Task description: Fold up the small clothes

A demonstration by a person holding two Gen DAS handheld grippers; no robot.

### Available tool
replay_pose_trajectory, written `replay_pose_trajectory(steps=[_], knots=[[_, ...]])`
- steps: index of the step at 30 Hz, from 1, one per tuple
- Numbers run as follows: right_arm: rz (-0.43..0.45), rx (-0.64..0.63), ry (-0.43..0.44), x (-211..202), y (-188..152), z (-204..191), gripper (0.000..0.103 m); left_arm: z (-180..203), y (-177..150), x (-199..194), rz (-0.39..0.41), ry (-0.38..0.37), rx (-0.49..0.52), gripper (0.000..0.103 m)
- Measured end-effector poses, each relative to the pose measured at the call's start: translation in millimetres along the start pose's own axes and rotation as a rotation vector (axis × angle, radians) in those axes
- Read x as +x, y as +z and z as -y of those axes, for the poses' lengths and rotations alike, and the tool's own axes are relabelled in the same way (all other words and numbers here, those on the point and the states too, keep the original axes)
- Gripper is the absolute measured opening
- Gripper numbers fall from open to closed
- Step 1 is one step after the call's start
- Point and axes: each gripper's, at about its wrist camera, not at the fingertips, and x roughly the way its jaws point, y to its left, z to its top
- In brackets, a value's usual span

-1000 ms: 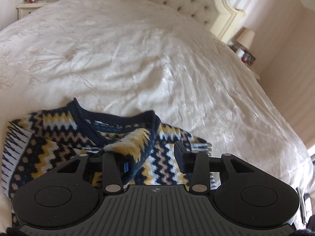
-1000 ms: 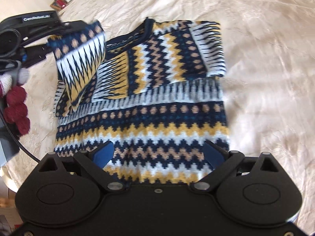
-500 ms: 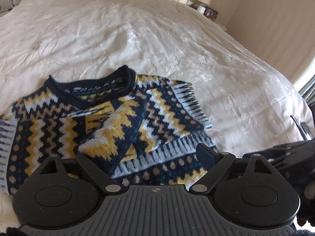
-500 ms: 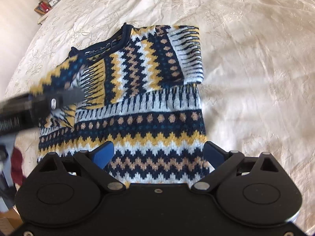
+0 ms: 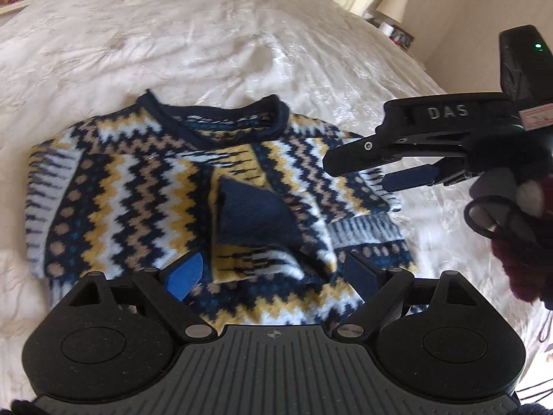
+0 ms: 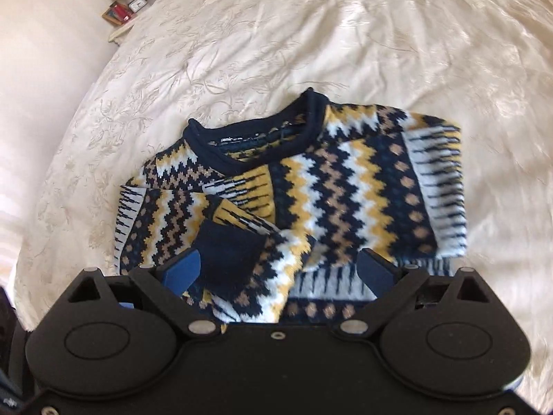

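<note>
A small knit sweater (image 5: 138,186) with navy, yellow, white and tan zigzags lies on the cream bedspread (image 5: 207,52), collar away from me. Both sleeves are folded in over the chest; a navy cuff (image 5: 252,221) lies on top in the middle. My left gripper (image 5: 273,276) is open and empty, just above the sweater's lower part. The right gripper (image 5: 376,173) shows from the side at right, hovering over the sweater's right shoulder. In the right wrist view the sweater (image 6: 345,186) and cuff (image 6: 228,252) lie before my open, empty right gripper (image 6: 280,273).
Nightstands with a lamp (image 5: 392,3) and small items (image 6: 121,10) stand at the head of the bed. The tufted headboard is at the far edge. My gloved hand (image 5: 525,242) holds the right gripper at right.
The left gripper let go of the sleeve, which now lies folded across the chest, and opened wide. The right gripper moved up over the sweater towards the collar.
</note>
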Motion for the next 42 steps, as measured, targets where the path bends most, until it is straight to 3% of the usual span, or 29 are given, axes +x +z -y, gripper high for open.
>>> replay_pose_trajectory(steps=[8, 12, 13, 14, 16, 19, 23, 25, 28, 30, 32, 33, 36, 38, 42], knots=[[-0.11, 0.026, -0.053, 51.8, -13.5, 6.1, 0.094, -49.9, -28.5, -16.9, -0.049, 0.114, -0.172, 0.089], [-0.16, 0.131, 0.015, 70.1, -18.9, 20.4, 0.058, -67.4, -36.5, -24.4, -0.058, 0.153, -0.236, 0.089], [-0.167, 0.147, 0.036, 72.4, -19.7, 21.8, 0.028, -69.8, -37.0, -25.5, -0.057, 0.159, -0.247, 0.089], [-0.173, 0.151, 0.054, 72.9, -19.4, 21.4, 0.015, -73.4, -38.1, -26.8, -0.056, 0.165, -0.261, 0.089], [-0.145, 0.083, 0.051, 62.0, -13.9, 10.6, 0.014, -77.5, -38.8, -28.2, -0.051, 0.171, -0.282, 0.089], [-0.015, -0.112, 0.037, 25.9, -0.9, -11.0, 0.014, -79.5, -37.5, -28.7, -0.039, 0.176, -0.298, 0.089], [0.099, -0.228, -0.075, -3.1, 18.4, -10.0, 0.013, -78.3, -36.1, -21.7, -0.043, 0.178, -0.309, 0.089], [0.086, -0.196, -0.128, 5.1, 27.2, 6.7, 0.014, -76.6, -37.0, -14.2, -0.062, 0.186, -0.31, 0.089], [0.037, -0.139, -0.228, 33.4, 36.5, 33.9, 0.025, -75.9, -40.3, -3.1, -0.098, 0.199, -0.317, 0.089], [0.004, -0.107, -0.291, 44.0, 37.9, 47.2, 0.035, -77.0, -43.1, 2.1, -0.119, 0.208, -0.329, 0.089], [0.03, -0.067, -0.276, 34.2, 31.2, 54.9, 0.056, -78.9, -45.9, 5.0, -0.123, 0.212, -0.335, 0.089], [0.049, -0.065, -0.271, 29.0, 28.2, 53.6, 0.059, -79.6, -46.6, 6.2, -0.125, 0.212, -0.336, 0.089], [0.079, -0.13, -0.277, 20.2, 16.6, 38.7, 0.062, -80.9, -47.5, 12.4, -0.139, 0.213, -0.329, 0.091], [0.086, -0.177, -0.27, 21.6, 10.8, 25.5, 0.062, -80.0, -46.7, 15.8, -0.15, 0.208, -0.32, 0.098], [0.062, -0.278, -0.261, 47.9, 6.3, -6.8, 0.064, -76.7, -44.9, 19.8, -0.163, 0.214, -0.309, 0.101]])
